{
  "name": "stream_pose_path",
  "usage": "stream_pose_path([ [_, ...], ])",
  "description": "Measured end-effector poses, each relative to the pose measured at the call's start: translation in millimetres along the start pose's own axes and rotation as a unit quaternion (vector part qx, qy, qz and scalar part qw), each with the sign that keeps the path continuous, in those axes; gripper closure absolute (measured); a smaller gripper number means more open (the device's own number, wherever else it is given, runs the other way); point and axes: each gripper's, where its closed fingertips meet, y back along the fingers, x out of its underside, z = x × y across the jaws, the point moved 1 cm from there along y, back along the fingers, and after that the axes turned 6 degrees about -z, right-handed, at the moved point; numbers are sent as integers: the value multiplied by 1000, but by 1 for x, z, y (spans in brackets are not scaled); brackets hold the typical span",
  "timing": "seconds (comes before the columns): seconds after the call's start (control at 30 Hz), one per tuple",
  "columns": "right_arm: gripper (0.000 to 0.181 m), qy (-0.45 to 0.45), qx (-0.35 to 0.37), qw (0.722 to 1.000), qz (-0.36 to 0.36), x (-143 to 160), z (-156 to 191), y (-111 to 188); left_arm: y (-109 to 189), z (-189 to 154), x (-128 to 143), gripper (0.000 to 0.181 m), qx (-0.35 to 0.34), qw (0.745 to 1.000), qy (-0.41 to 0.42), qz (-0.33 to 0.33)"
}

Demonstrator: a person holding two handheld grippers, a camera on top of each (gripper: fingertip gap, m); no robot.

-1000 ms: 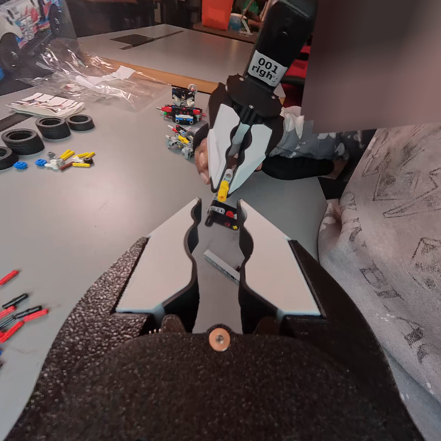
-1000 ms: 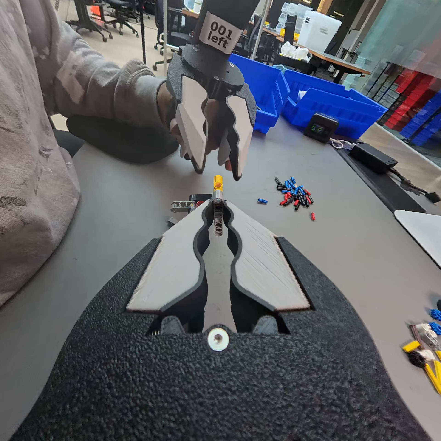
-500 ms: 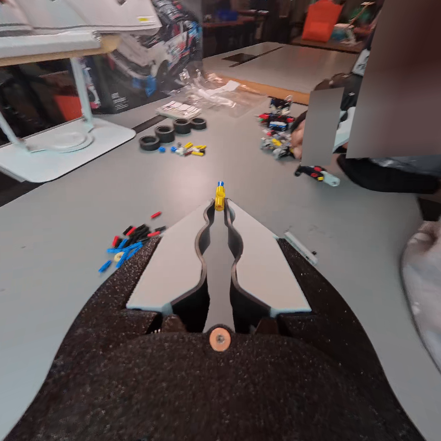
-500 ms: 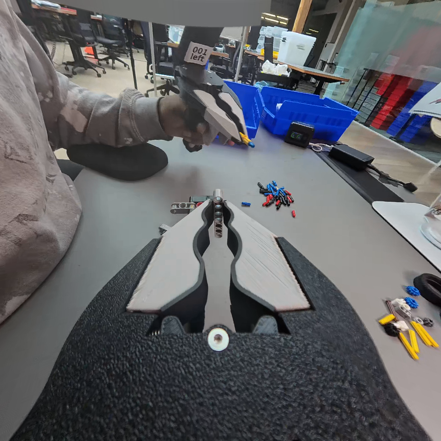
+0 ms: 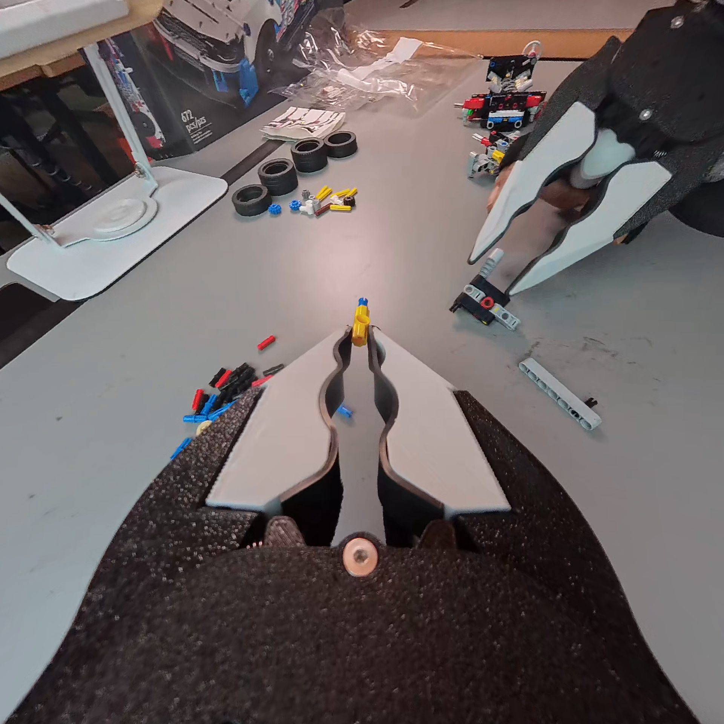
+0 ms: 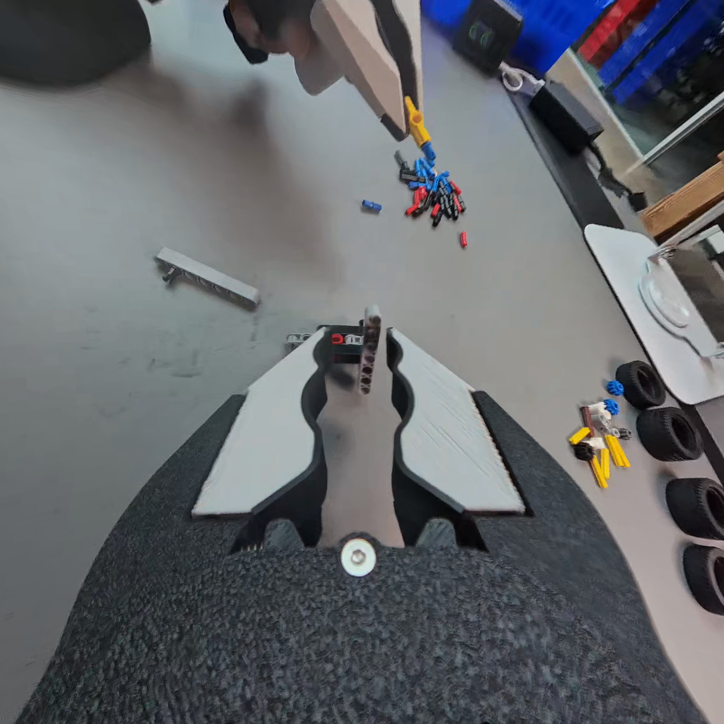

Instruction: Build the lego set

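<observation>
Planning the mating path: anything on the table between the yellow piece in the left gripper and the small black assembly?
Nothing visible. Bare table separates the yellow piece from the black assembly. The right gripper hangs open over that assembly.

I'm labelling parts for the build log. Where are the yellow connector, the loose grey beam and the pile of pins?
yellow connector (image 5: 361,323), left wrist view, its barrel
loose grey beam (image 5: 559,393), left wrist view, mid-length
pile of pins (image 6: 435,192), right wrist view, centre

Partly hidden behind the left gripper (image 5: 361,333): the heap of small pins (image 5: 229,388), its near edge under the black housing. Cut off at the right edge of the right wrist view: the row of black tyres (image 6: 701,509), the lowest only half shown. Too blurred to tell there: whether the grey beam (image 6: 370,348) touches either finger of the right gripper (image 6: 354,333).
</observation>
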Motion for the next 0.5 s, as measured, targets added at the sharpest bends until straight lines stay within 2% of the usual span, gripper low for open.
stream_pose_path([
  [0.07, 144, -27, -18, 999, -8, -3, 5, -1, -4, -9, -2, 174, 15, 1000, -5, -3],
  [0.17, 144, -91, -30, 991, -94, -32, -1, 9, -6, -31, -14, 174, 63, 997, -11, -31],
  [0.23, 147, -117, -40, 983, -139, -49, -3, 15, -4, -52, -26, 174, 111, 992, -16, -65],
  [0.33, 155, -111, -71, 972, -193, -67, 9, 21, 0, -83, -41, 174, 178, 979, -18, -101],
  [0.5, 176, -71, -83, 971, -212, -75, 21, 23, -1, -102, -40, 174, 209, 973, -31, -94],
])
